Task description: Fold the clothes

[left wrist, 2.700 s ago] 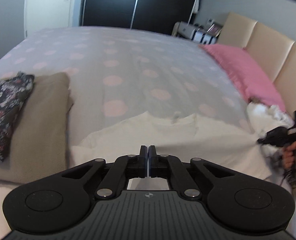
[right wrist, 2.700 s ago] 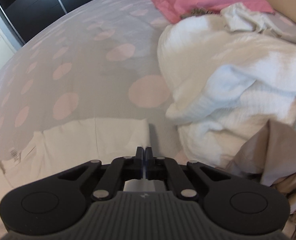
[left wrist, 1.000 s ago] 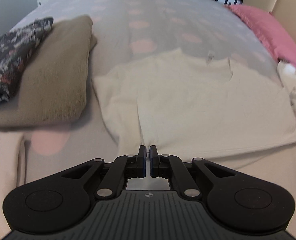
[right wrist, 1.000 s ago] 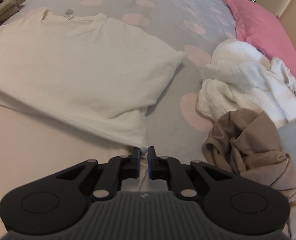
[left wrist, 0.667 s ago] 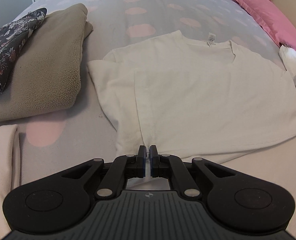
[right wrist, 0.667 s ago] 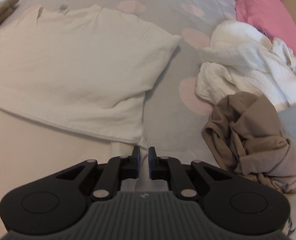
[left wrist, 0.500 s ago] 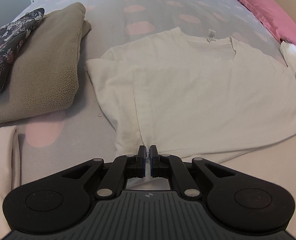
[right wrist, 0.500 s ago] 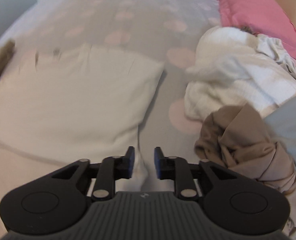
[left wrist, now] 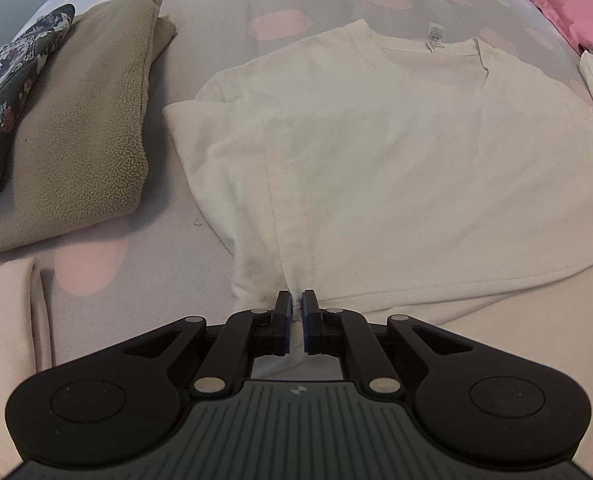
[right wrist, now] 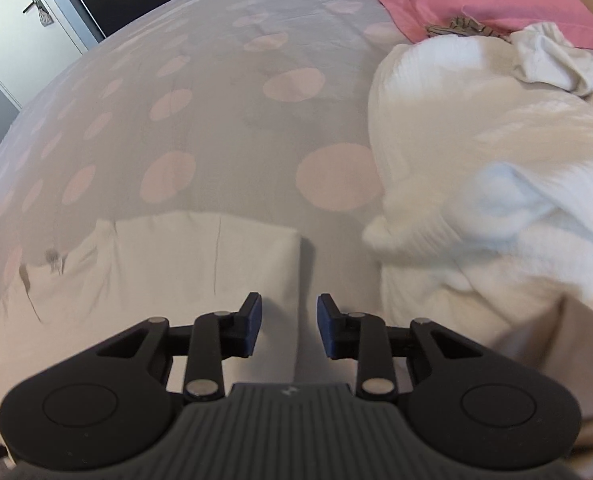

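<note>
The left gripper (left wrist: 295, 312) pinches the white shirt (left wrist: 396, 168) to hold it flat — the right gripper (right wrist: 288, 320) has just been opening, nothing between its jaws.

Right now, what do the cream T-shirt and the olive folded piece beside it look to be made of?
Cream T-shirt: looks like thin cotton jersey, matte, lying flat with a stitched seam and a neck label. Olive folded piece: looks like fleece, with a nubby, fuzzy pile along its thick, rounded edge. Fibre content cannot be confirmed by sight.

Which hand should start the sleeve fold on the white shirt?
Right, probably. The right gripper is open over the white shirt, near its edge; the left gripper is shut on the hem.
</note>
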Tool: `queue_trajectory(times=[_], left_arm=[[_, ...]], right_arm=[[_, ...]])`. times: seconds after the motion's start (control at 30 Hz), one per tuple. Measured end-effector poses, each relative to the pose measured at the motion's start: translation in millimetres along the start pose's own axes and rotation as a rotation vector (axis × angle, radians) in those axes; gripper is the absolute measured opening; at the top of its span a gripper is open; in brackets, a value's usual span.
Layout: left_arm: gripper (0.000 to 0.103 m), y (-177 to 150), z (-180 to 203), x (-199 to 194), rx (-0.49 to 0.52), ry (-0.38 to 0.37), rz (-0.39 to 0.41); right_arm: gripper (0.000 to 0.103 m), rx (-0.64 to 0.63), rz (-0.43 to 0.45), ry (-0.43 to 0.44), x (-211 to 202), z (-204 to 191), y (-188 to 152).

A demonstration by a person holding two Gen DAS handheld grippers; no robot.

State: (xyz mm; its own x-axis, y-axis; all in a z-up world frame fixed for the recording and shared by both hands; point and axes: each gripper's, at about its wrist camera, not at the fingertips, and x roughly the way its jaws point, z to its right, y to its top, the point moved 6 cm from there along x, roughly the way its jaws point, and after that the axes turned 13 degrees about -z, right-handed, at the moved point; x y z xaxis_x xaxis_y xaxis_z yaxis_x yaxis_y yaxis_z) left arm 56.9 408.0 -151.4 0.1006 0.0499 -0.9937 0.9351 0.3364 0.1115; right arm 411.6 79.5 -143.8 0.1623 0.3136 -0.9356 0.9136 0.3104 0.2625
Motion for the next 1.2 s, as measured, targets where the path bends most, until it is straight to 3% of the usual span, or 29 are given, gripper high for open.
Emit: queue_trajectory(times=[0.07,0.17,0.27,0.43,0.53,0.7,0.77,0.87,0.93,1.07,1.2], left_arm=[[0.004,-1,0,0,0.007,-0.001,0.001],[0.004,-1,-1,1,0.013,-0.004,0.002],[0.004,-1,0,3,0.02,-0.002,-0.002],[0.004,-1,0,3,0.028,-0.003,-0.006],[0.004,0,-3,2,0.017,-0.016,-0.006],[0.005,3,-7,-8,0.016,-0.016,-0.004],[0.018,4,-9,-20,0.023,-0.004,0.004],[0.038,10,-11,-39,0.053,-0.024,0.068],[0.044,22,-15,-48,0.048,-0.038,0.127],[0.044,55,-19,-47,0.043,-0.039,0.237],[0.044,83,-16,-27,0.066,-0.011,0.276]], right_arm=[[0.034,-0.009,-0.003,-0.027,10,-1,9],[0.002,-0.028,0.002,-0.017,22,-6,17],[0.001,-0.05,0.055,-0.03,28,-14,26],[0.002,-0.108,0.086,-0.138,42,-29,29],[0.012,-0.042,0.139,-0.185,27,-14,34],[0.013,0.021,0.139,-0.048,7,-7,34],[0.014,0.006,0.142,-0.04,3,-11,33],[0.026,-0.006,0.125,-0.025,4,-19,30],[0.026,-0.022,0.115,-0.024,6,-23,27],[0.026,-0.05,0.103,-0.019,6,-29,22],[0.026,-0.069,0.108,-0.013,0,-29,19]])
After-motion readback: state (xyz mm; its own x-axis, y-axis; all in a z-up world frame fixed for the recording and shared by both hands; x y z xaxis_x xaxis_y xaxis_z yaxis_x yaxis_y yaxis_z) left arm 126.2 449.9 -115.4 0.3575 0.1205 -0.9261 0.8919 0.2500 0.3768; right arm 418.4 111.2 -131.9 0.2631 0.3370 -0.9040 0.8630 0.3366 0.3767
